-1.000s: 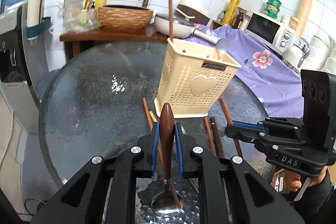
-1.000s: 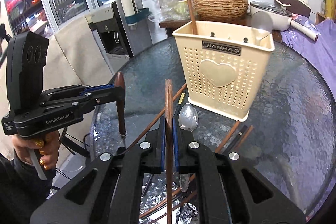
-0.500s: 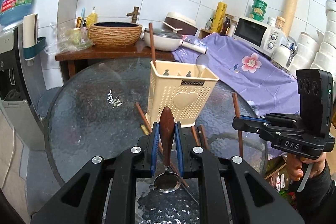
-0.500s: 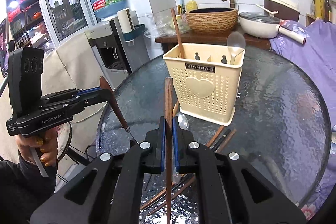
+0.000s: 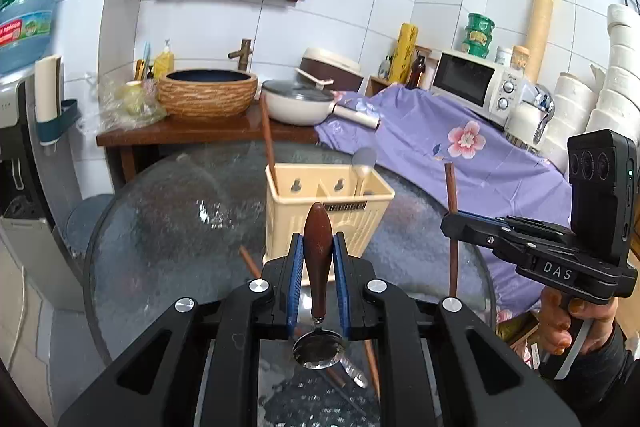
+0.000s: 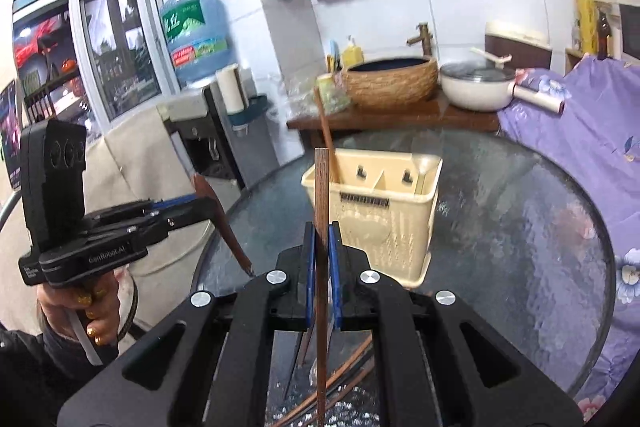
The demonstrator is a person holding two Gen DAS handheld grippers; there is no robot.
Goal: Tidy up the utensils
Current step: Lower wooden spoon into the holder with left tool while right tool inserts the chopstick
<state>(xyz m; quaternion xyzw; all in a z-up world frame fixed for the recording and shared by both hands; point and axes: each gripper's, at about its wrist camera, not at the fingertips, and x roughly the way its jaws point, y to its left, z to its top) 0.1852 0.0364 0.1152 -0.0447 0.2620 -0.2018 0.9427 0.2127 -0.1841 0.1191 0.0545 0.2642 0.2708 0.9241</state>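
Table (image 5: 168, 227): round glass, carrying our work. Holder (image 5: 360, 223): cream, two compartments, at 12 o'clock ahead. Left gripper (image 5: 318, 291): clamped on spoon (image 5: 318, 259), bowl hanging down, we judge for dropping in. Right gripper (image 6: 320, 275): clamped on chopstick (image 6: 321, 195), upright likewise. Loose chopsticks (image 6: 340, 383): on table, at 6 o'clock.

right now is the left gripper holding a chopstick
No, the left gripper is shut on a spoon with a brown wooden handle, its metal bowl hanging below the fingers.
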